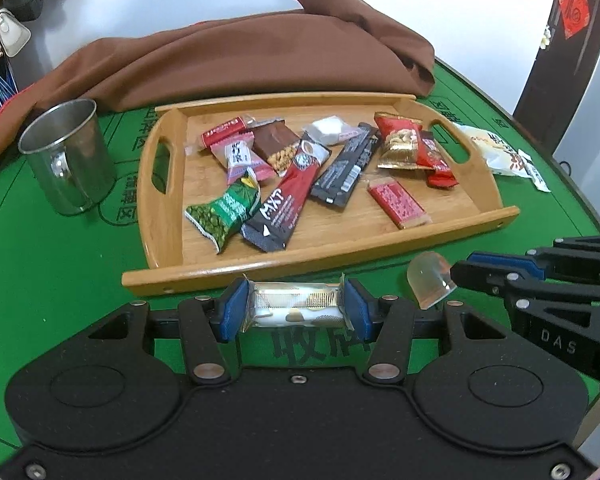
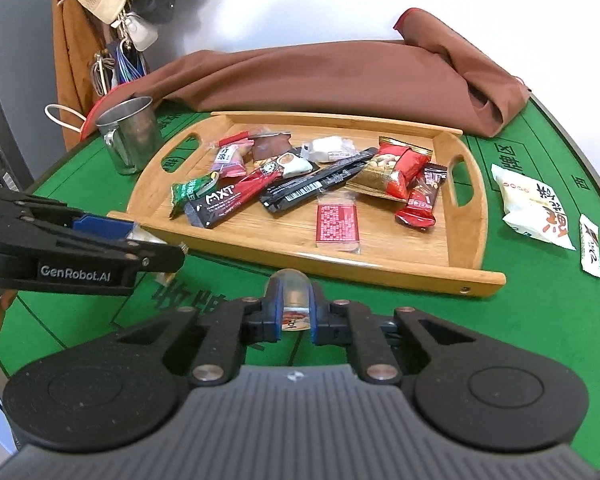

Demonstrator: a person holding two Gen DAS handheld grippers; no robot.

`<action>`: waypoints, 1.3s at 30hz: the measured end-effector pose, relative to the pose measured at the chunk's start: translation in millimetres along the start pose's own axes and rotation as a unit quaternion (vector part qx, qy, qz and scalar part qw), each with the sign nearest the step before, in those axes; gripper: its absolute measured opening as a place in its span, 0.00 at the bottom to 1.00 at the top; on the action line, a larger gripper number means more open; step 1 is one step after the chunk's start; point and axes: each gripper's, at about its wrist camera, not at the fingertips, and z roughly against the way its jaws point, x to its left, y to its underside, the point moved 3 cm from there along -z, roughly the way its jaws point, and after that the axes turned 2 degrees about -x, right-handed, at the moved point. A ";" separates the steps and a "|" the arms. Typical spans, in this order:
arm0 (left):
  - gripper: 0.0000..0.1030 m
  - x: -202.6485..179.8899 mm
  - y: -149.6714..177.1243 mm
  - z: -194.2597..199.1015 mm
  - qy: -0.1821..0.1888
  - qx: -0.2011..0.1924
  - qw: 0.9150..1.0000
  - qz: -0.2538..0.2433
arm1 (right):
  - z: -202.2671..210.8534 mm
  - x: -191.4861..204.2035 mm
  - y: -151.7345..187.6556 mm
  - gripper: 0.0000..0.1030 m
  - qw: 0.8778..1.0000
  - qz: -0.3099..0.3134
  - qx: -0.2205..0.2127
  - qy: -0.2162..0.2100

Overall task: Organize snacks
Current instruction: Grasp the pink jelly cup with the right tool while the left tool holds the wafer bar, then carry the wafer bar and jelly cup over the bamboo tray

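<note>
**Both grippers loaded, tray waiting just ahead**

The left gripper pinches a clear-wrapped snack by its two crimped ends, the blue pads pressing in from either side so the packet spans the gap lengthwise. That end-to-end hold probably suits a soft wrapper, since the seams give the pads something firm to bear on. The right gripper has its jaws pressed close on a small jelly cup, the domed clear top poking out past the fingertips and the printed lid toward the camera (a squat, slippery thing, so a tight squeeze makes sense). Both items hang above the green table, just short of the near rim of the wooden tray, where most snacks already lie in a loose heap: a green pea packet, red and black sticks, a peanut bag. My reading is that both held pieces are bound for that tray.

Two packets remain outside it on the right, a white bag and a small white sachet. A steel mug stands left of the tray.

What the clear-wrapped snack contains is hard to tell; the foil glare hides it. The brown cloth covers whatever is behind the tray, and the left gripper blocks part of the table print in the right wrist view.
</note>
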 end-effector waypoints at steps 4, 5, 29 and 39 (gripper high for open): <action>0.49 1.7 8.1 -4.1 -0.002 0.008 1.000 0.002 | 0.7 -0.1 2.7 0.37 1.000 0.005 -0.002 -0.001; 0.49 2.3 9.5 -5.1 -0.001 0.010 1.000 0.003 | 0.3 0.3 3.4 0.39 1.000 0.007 -0.002 -0.001; 0.49 4.6 19.4 -18.5 0.000 0.024 1.000 0.007 | -29.3 6.1 29.9 0.43 0.999 0.028 0.028 0.010; 0.49 0.7 12.0 -9.8 0.007 0.008 1.000 0.006 | -13.7 5.5 21.0 0.36 1.000 0.007 0.018 0.002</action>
